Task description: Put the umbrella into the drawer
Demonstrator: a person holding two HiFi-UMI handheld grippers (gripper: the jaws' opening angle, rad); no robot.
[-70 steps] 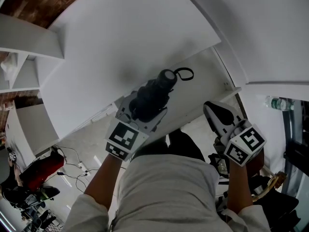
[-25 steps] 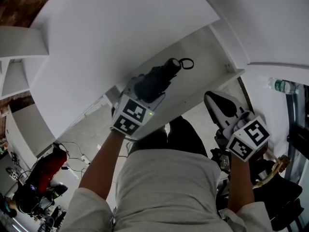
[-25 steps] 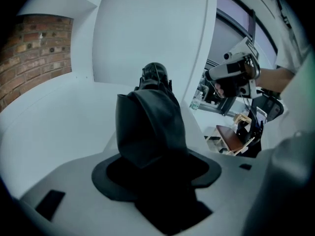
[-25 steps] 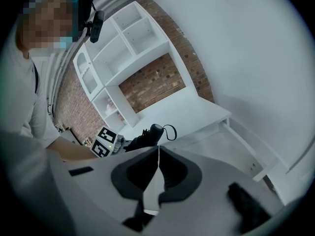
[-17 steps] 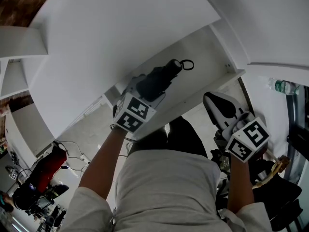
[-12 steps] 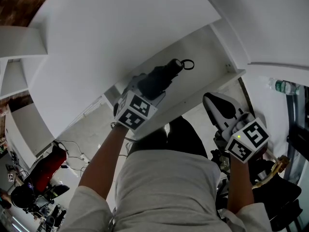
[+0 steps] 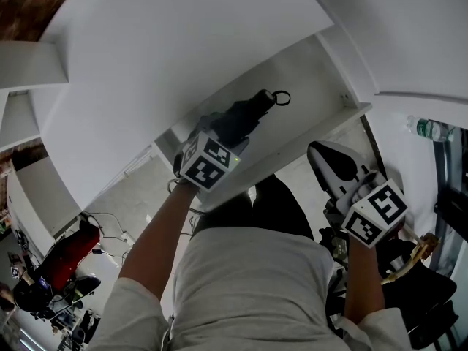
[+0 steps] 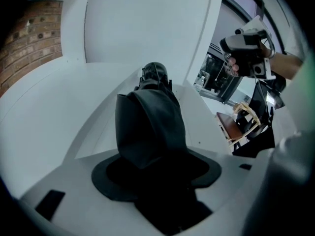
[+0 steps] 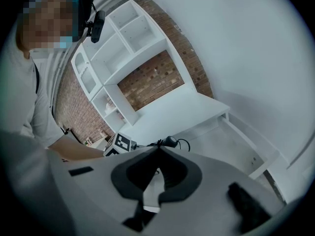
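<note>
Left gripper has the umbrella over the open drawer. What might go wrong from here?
The left gripper holds the umbrella near one end, so its long free part may sag or slip when it meets the drawer floor. Its strap loop sticks out ahead and may snag on a drawer wall.

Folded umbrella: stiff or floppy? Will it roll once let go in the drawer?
The umbrella juts straight past the jaws without sagging, so probably stiff inside; its loose fabric likely squashes a little. Roughly cylindrical, it may roll slightly on the flat drawer floor, though the wrist loop should damp that.
</note>
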